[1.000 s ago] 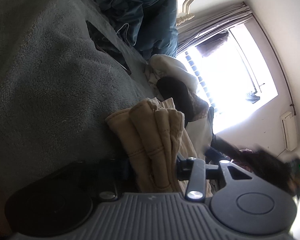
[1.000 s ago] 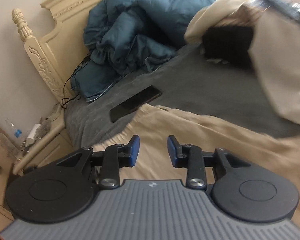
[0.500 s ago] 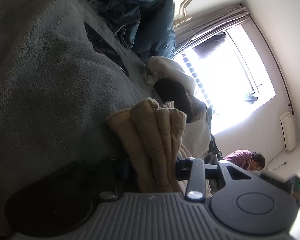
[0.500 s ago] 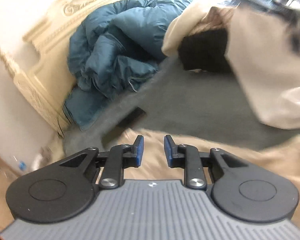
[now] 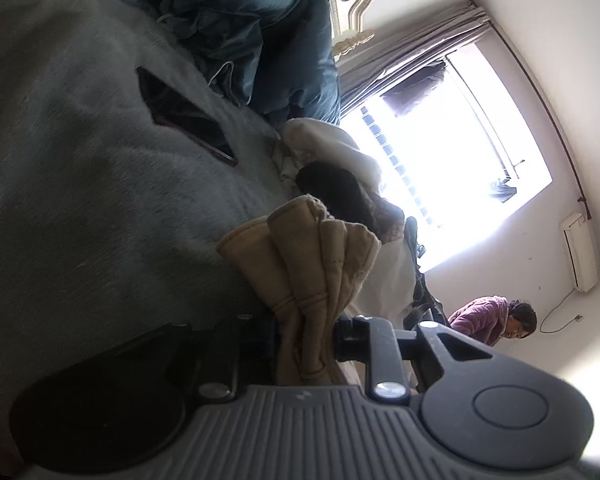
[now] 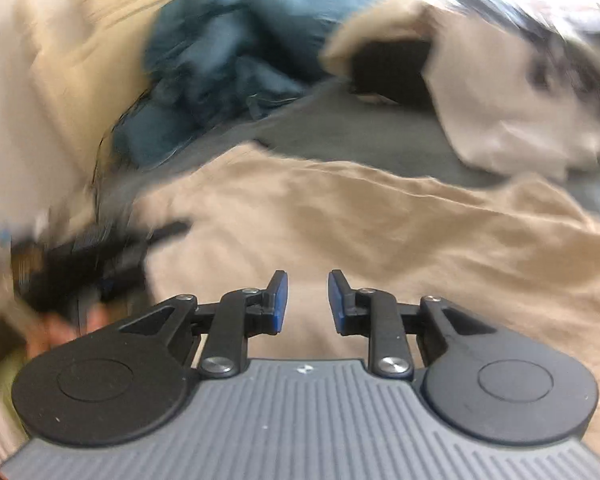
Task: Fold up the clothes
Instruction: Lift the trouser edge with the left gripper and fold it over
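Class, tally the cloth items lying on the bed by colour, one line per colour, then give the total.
Tan: 1, the tan garment, bunched in the left hand-held gripper
Teal: 1, the duvet
White: 1, the white garment
Black: 1, the black item
Total: 4

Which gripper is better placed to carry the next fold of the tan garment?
Left. The left gripper has bunched tan garment between its jaws, which are closing on it. The right gripper has nothing between its jaws above the spread cloth, and its view is motion-blurred.
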`<state>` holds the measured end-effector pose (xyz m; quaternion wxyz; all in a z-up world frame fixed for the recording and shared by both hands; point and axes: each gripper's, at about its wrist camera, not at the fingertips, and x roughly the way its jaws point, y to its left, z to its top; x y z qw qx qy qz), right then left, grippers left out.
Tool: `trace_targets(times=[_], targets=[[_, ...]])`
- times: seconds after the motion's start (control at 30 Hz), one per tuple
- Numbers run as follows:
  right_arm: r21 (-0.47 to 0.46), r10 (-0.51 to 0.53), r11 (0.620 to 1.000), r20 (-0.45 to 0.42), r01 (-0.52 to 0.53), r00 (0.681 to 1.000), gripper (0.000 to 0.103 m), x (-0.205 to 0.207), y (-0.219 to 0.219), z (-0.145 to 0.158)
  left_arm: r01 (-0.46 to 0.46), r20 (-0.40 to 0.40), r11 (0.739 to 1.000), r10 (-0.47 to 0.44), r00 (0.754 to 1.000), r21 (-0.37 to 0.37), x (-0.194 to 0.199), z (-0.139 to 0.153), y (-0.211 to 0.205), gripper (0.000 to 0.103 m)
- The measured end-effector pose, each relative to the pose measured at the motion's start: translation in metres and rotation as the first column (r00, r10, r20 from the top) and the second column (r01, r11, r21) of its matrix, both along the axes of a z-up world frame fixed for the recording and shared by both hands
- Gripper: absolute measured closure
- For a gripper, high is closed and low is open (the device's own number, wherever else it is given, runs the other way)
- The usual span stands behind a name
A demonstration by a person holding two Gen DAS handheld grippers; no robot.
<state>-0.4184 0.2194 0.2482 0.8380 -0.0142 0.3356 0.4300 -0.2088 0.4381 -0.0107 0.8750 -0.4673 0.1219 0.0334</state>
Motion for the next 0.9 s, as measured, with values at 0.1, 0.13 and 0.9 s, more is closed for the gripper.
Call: trace_targets(times=[0.1,0.13,0.9], targets=[[-0.208,0.127,0.974,0.177,-0.089,0.976,0.082,-0.053,0.025,-0.022,-0.007,-0.002,1.000,0.007,1.000,0.010,0.002,0.001,-0.004,0.078],[-0.263,0.168,0.960,0.273,-0.095,0.947,0.083,-0.073,0.028,-0.028,-0.014,-0.003,1.000,0.014,1.000,0.020,0.002,0.001,-0.004,0.078],[-0.244,-0.093,0.957,0.258,0.158,0.962,0.087,0.001,0.021,-0.013,-0.020,0.011,0.999,0.021,1.000,-0.036,-0.026,-0.056,-0.010,0.072]])
